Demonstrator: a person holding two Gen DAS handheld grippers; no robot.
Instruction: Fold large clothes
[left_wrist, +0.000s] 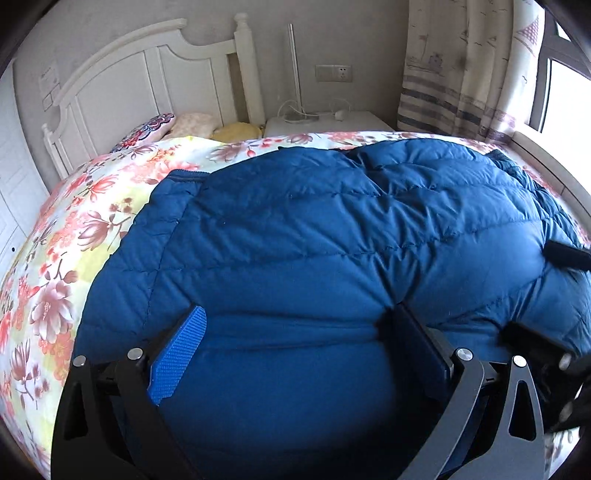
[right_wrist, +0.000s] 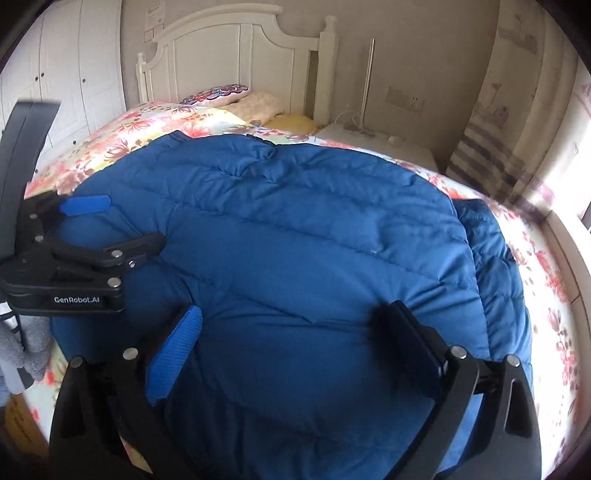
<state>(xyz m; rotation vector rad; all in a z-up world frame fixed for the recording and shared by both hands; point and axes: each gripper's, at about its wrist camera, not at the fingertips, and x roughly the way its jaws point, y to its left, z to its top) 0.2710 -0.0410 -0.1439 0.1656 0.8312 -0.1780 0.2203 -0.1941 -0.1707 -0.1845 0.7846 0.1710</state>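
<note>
A big blue quilted down jacket (left_wrist: 295, 229) lies spread across a bed with a floral sheet (left_wrist: 74, 229); it fills most of the right wrist view too, as the jacket (right_wrist: 295, 229). My left gripper (left_wrist: 295, 332) is open wide, its fingers against the jacket's near edge, and fabric bulges between them. My right gripper (right_wrist: 291, 332) is open just as wide, low over the near part of the jacket. Each gripper shows in the other's view: the left gripper (right_wrist: 136, 219) at the jacket's left side, the right gripper (left_wrist: 532, 291) at the far right.
A white headboard (left_wrist: 140, 85) and pillows (left_wrist: 192, 123) stand at the bed's far end. Beside them is a white nightstand (left_wrist: 332, 123) with a lamp. A curtain (left_wrist: 461, 66) and a window are to the right, white wardrobe doors (right_wrist: 74, 74) to the left. A grey-gloved hand (right_wrist: 33, 350) holds the left gripper.
</note>
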